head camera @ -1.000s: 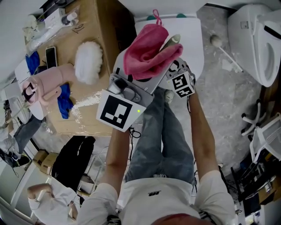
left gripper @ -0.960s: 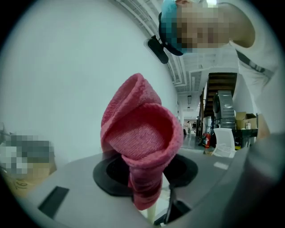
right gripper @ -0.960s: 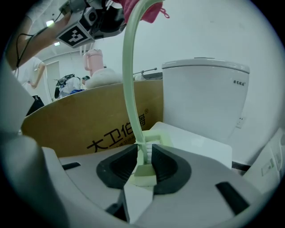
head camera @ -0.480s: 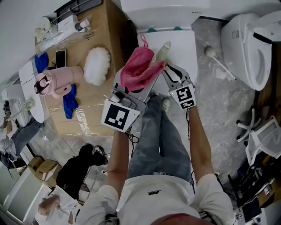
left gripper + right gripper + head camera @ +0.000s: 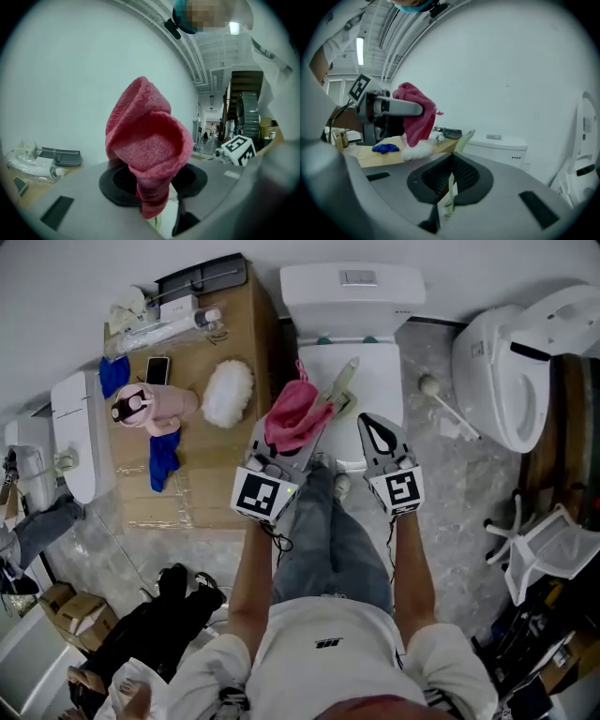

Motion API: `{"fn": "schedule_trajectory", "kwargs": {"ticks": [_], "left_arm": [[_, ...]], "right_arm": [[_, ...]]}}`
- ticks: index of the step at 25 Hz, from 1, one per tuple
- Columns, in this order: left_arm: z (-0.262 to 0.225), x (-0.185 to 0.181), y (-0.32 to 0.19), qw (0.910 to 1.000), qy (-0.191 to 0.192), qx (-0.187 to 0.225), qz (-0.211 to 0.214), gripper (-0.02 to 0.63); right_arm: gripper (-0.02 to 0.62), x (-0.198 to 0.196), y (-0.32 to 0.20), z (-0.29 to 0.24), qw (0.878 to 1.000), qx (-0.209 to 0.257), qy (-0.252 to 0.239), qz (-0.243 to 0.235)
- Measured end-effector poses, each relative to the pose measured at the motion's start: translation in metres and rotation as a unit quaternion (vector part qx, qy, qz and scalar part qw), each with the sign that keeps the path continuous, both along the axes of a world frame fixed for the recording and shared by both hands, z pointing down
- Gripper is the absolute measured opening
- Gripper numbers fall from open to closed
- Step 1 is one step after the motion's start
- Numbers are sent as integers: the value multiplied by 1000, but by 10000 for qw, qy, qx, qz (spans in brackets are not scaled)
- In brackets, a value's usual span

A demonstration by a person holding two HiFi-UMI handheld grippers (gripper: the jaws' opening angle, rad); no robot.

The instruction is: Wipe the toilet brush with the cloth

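Observation:
My left gripper (image 5: pixel 296 435) is shut on a pink cloth (image 5: pixel 292 420), which bunches up above its jaws (image 5: pixel 147 145). The pale green toilet brush (image 5: pixel 341 382) lies on the closed toilet lid (image 5: pixel 377 381), just right of the cloth. My right gripper (image 5: pixel 373 426) hangs over the lid's front, a little right of the brush. Its jaws have just been closing and stand shut with nothing gripped. In the right gripper view the brush (image 5: pixel 467 137) shows beyond the closed jaws (image 5: pixel 451 164), and the cloth (image 5: pixel 415 117) hangs at the left.
A wooden table (image 5: pixel 202 493) on the left carries a white fluffy duster (image 5: pixel 228 393), a pink bottle (image 5: pixel 155 407), a blue rag (image 5: pixel 164 460) and a phone (image 5: pixel 157 369). A second toilet (image 5: pixel 511 362) stands on the right. A white brush (image 5: pixel 439 395) lies on the floor.
The right jaws opened beside the brush, then closed empty and drew back from it. Both grippers rose. The cloth came off the brush with the left gripper.

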State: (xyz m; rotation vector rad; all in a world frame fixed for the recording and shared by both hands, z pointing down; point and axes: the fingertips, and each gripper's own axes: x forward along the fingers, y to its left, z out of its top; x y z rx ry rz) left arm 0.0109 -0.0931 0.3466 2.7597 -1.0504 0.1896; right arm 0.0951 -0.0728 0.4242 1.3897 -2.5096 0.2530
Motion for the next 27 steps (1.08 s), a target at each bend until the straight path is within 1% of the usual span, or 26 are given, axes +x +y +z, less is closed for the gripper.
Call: {"fn": "schedule_trajectory", "kwargs": {"ticks": [6,9,12,15,18,22,27], "left_arm": [[-28,-7,20,9999,-43,-89,-90,155],[-43,-10,30,9999,-68,-98,-88,148],[-59,-12,37,9999,-63,-131,-28,147],[-68,-13,41,9997,-148,-158,91,147],[-76,-17,40,9997,-185,-101,138,147],[-77,-21,36,9995,-143,-255,110,147],[-77,-28,28,9986,-124,-494,157,147]], "right_arm": [[-5,-7,22,-83,9994,349,-34,-14],[-5,-5,31,-110,9992,390,37,28],[-5,-4,36,-134,9990,427,-20,92],[-5,-4,39,-147,9993,363,-18,60],[-5,-8,39,-158,9994,343,52,-14],[-5,-14,30,-169,9992,395,-23,-49],[-5,-30,13,-177,9994,315,-33,-147]]}}
